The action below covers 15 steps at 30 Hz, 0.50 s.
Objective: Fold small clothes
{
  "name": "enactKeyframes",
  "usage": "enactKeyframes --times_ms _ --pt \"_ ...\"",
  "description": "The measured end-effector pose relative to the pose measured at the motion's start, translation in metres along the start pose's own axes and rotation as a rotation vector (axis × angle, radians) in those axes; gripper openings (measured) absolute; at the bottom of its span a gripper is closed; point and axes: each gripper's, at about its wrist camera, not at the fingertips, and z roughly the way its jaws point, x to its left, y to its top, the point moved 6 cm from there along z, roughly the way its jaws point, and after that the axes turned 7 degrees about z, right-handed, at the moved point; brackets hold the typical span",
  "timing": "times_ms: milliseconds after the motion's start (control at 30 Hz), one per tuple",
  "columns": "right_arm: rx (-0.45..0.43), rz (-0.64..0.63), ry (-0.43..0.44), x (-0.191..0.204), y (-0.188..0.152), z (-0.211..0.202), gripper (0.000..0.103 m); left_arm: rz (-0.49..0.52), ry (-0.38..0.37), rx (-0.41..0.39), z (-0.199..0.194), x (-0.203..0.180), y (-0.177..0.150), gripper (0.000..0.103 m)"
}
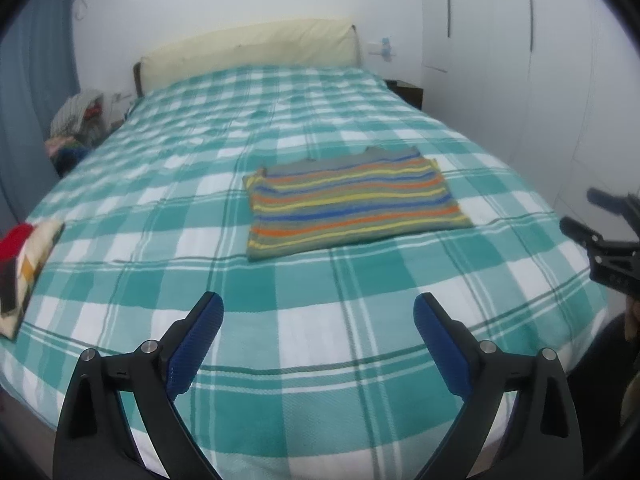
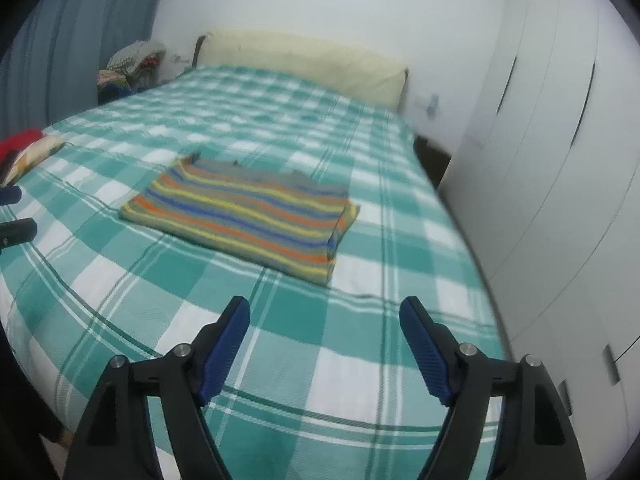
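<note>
The striped shirt (image 1: 352, 204) lies flat on the bed (image 1: 280, 320), ahead of both grippers, long side running left to right. Left gripper (image 1: 318, 312) and right gripper (image 2: 324, 316) fingers are wide apart, holding nothing.

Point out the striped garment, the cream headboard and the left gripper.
striped garment (image 1: 352, 208): left wrist view, middle of its folded top face.
cream headboard (image 1: 248, 52): left wrist view, middle of the cushion.
left gripper (image 1: 318, 316): left wrist view, midway between open fingertips.
</note>
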Motion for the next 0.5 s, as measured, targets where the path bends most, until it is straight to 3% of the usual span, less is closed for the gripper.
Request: enactKeyframes --times_ms 133,267,500 --pt "-0.05 -0.006 -0.015 0.0 0.009 -0.008 0.08 0.016 0.042 -0.001 -0.007 -0.005 0.003 0.097" --pt "-0.061 -0.006 -0.014 0.002 0.018 0.0 0.08 -0.002 0.023 -0.006 -0.006 -0.009 0.001 0.098" --pt "-0.031 -0.03 -0.023 0.007 0.03 0.03 0.08 0.09 0.036 0.015 0.035 -0.02 0.011 0.098"
